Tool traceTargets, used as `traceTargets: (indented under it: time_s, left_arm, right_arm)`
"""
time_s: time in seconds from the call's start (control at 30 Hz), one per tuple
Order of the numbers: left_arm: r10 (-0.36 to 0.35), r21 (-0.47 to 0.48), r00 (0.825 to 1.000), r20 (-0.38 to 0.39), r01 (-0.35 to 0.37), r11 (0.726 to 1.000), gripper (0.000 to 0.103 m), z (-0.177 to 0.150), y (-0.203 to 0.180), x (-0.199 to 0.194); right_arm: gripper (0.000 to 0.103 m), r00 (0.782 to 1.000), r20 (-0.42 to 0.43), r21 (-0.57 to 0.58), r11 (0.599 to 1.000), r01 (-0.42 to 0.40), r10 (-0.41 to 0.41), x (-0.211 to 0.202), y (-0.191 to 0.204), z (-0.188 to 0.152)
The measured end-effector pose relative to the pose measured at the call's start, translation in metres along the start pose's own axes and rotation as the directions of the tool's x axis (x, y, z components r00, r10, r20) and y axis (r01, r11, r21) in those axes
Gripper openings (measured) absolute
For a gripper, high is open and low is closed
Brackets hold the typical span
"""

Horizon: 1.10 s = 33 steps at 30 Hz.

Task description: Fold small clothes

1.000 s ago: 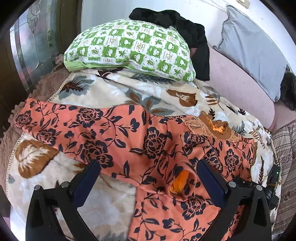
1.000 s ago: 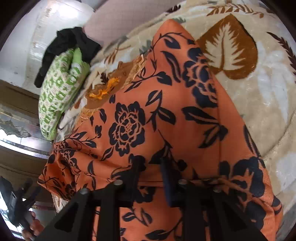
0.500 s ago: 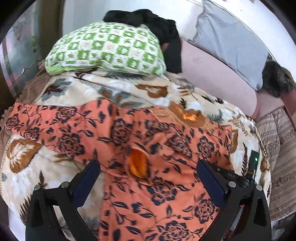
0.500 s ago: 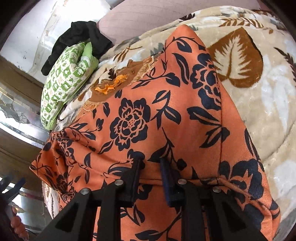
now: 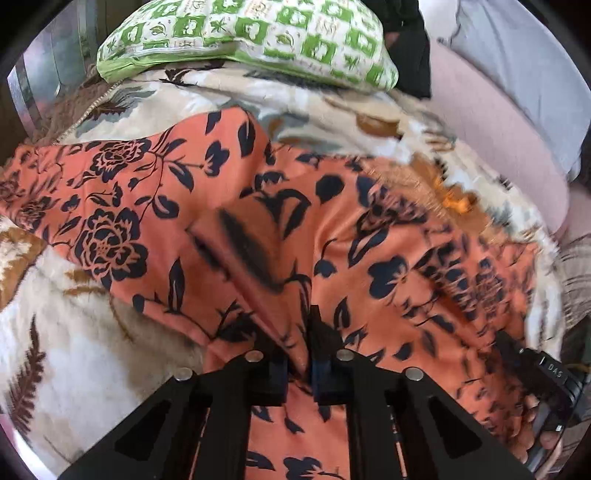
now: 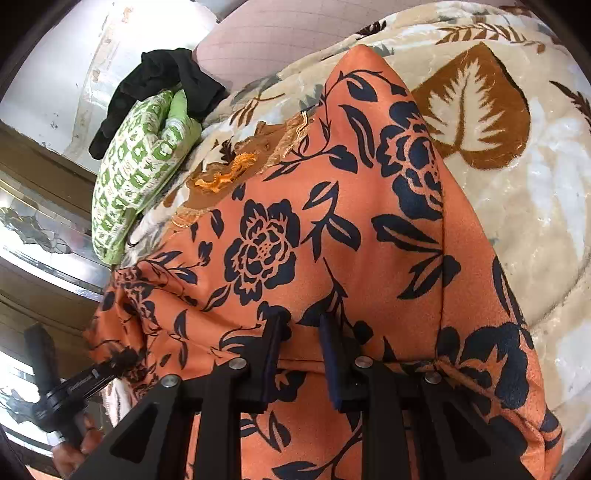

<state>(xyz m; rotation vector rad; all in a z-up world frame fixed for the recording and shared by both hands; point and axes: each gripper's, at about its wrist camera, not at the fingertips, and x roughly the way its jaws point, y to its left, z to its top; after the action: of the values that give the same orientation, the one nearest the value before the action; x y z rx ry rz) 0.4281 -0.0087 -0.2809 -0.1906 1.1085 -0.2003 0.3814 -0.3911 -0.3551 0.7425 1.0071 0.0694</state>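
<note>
An orange garment with dark blue flowers (image 5: 122, 206) lies spread over a leaf-print blanket (image 5: 74, 350). My left gripper (image 5: 299, 354) is down on its middle, its jaws closing tight on a pinched ridge of the fabric. In the right wrist view the same garment (image 6: 266, 251) runs away from me, and my right gripper (image 6: 300, 354) is shut on its near hem. A brown embroidered neckline (image 6: 229, 173) shows at the garment's far end. The left gripper's handle (image 6: 55, 387), held by a hand, appears at the lower left of that view.
A green-and-white patterned pillow (image 5: 258, 33) lies at the head of the blanket with a black cloth (image 5: 410, 48) behind it. A pink sofa back (image 5: 498, 129) and a grey cushion (image 5: 517, 55) stand to the right. A wooden frame with patterned glass (image 6: 33, 229) borders the left.
My left gripper has dropped onto the garment and gone from wide open to shut on a fold of it. The right gripper has kept its hold and place.
</note>
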Motion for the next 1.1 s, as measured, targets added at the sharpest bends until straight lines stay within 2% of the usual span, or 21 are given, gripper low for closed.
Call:
traceTargets:
  time_s: [0.07, 0.1, 0.13, 0.17, 0.23, 0.3, 0.37, 0.43, 0.47, 0.53, 0.57, 0.6, 0.63, 0.7, 0.77, 0.87, 0.97, 1.03, 1.1]
  left_arm:
    - [-0.053, 0.004, 0.997, 0.063, 0.053, 0.999, 0.008, 0.003, 0.003, -0.015]
    - [-0.062, 0.012, 0.994, 0.095, 0.061, 0.998, 0.008, 0.006, 0.003, -0.025]
    - [-0.073, 0.018, 0.990, 0.120, 0.071, 0.997, 0.008, 0.008, 0.004, -0.033]
    - [-0.091, 0.019, 0.986, 0.137, 0.089, 0.996, 0.008, 0.010, 0.006, -0.040]
    - [-0.123, 0.007, 0.981, 0.149, 0.123, 0.992, 0.008, 0.012, 0.010, -0.046]
    - [-0.140, -0.012, 0.981, 0.137, 0.143, 0.990, 0.008, 0.013, 0.016, -0.045]
    - [-0.134, -0.022, 0.983, 0.126, 0.137, 0.990, 0.008, 0.013, 0.018, -0.042]
    - [-0.143, -0.022, 0.981, 0.128, 0.147, 0.989, 0.008, 0.012, 0.020, -0.044]
    - [-0.149, -0.019, 0.980, 0.132, 0.153, 0.988, 0.008, 0.011, 0.020, -0.047]
    - [-0.156, -0.016, 0.977, 0.144, 0.160, 0.987, 0.008, 0.011, 0.019, -0.051]
    - [-0.159, -0.018, 0.976, 0.148, 0.164, 0.986, 0.008, 0.012, 0.019, -0.053]
    - [-0.168, -0.022, 0.974, 0.152, 0.174, 0.985, 0.008, 0.013, 0.020, -0.055]
    - [-0.178, -0.025, 0.972, 0.153, 0.183, 0.983, 0.008, 0.013, 0.021, -0.056]
    - [-0.182, -0.028, 0.971, 0.155, 0.188, 0.982, 0.008, 0.013, 0.023, -0.056]
    - [-0.168, -0.028, 0.975, 0.147, 0.173, 0.984, 0.008, 0.013, 0.024, -0.053]
    - [-0.156, -0.050, 0.979, 0.131, 0.164, 0.985, 0.008, 0.014, 0.029, -0.048]
    - [-0.151, -0.071, 0.980, 0.130, 0.162, 0.984, 0.008, 0.015, 0.037, -0.047]
    - [-0.146, -0.081, 0.981, 0.124, 0.157, 0.984, 0.008, 0.016, 0.043, -0.046]
    - [-0.121, -0.092, 0.988, 0.097, 0.130, 0.987, 0.008, 0.016, 0.049, -0.042]
  right_arm:
    - [0.028, 0.994, -0.015, 0.088, 0.990, -0.109, 0.111, -0.006, -0.008, 0.003]
    - [0.028, 0.978, -0.026, 0.143, 0.969, -0.202, 0.208, -0.007, -0.013, 0.003]
    - [0.033, 0.947, -0.030, 0.202, 0.930, -0.306, 0.319, -0.010, -0.016, 0.003]
    - [0.055, 0.933, -0.029, 0.224, 0.912, -0.343, 0.358, -0.013, -0.015, 0.003]
    - [0.091, 0.913, -0.035, 0.261, 0.885, -0.385, 0.407, -0.016, -0.008, -0.001]
    - [0.090, 0.892, -0.023, 0.319, 0.849, -0.422, 0.452, -0.017, -0.004, -0.011]
    - [0.090, 0.920, -0.011, 0.349, 0.863, -0.364, 0.393, -0.014, -0.003, -0.019]
    - [0.085, 0.934, -0.011, 0.364, 0.871, -0.329, 0.357, -0.004, -0.008, -0.023]
    - [0.070, 0.941, -0.006, 0.391, 0.867, -0.310, 0.339, 0.003, -0.014, -0.025]
    - [0.059, 0.947, 0.054, 0.409, 0.858, -0.310, 0.316, 0.003, -0.023, -0.022]
    - [0.051, 0.949, 0.080, 0.399, 0.862, -0.312, 0.306, 0.002, -0.025, -0.019]
    - [0.048, 0.954, 0.107, 0.384, 0.873, -0.301, 0.282, 0.001, -0.027, -0.016]
    - [0.039, 0.957, 0.120, 0.388, 0.875, -0.291, 0.265, 0.004, -0.030, -0.013]
    - [0.031, 0.949, 0.146, 0.429, 0.847, -0.314, 0.279, 0.011, -0.040, -0.011]
    - [0.019, 0.950, 0.158, 0.425, 0.850, -0.311, 0.269, 0.013, -0.042, -0.008]
    - [0.010, 0.962, 0.169, 0.391, 0.881, -0.265, 0.215, 0.008, -0.038, -0.006]
    - [0.009, 0.980, 0.180, 0.282, 0.950, -0.136, 0.087, -0.007, -0.021, -0.001]
    - [0.008, 0.979, 0.202, 0.202, 0.978, -0.048, 0.007, -0.022, -0.010, -0.003]
    - [0.008, 0.967, 0.244, 0.132, 0.990, 0.048, -0.080, -0.042, -0.006, -0.004]
